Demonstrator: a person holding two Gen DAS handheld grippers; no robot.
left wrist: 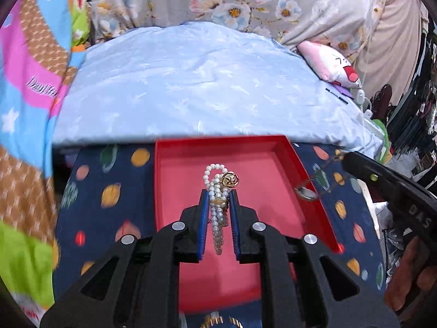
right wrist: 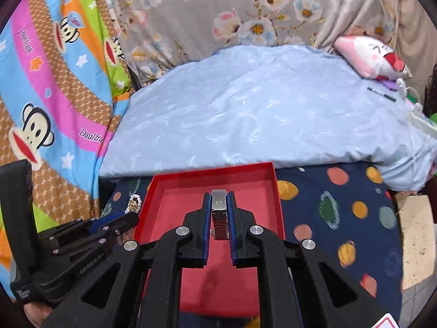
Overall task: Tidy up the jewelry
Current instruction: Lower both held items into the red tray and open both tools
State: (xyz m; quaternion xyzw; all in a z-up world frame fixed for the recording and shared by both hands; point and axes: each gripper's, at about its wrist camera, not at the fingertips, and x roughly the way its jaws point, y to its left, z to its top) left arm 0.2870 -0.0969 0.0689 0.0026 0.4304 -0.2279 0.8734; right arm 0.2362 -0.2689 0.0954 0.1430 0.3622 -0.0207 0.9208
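Pale blue quilt (left wrist: pixel 196 82), pink plush toy (right wrist: pixel 374 57), floral curtain (right wrist: pixel 245 8), planet-print navy cloth (right wrist: pixel 341 213).

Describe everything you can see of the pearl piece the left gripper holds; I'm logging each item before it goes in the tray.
The pearl strand is a bunch of small, glossy white round beads, looped into several strands. A round gold ornament with openwork sits near its top loop. The left gripper has its blue-padded jaws closed on the bunch mid-length, so the top loop sticks out beyond the tips and the rest trails back between the jaws. It hangs over the red tray; whether it touches the floor is unclear.
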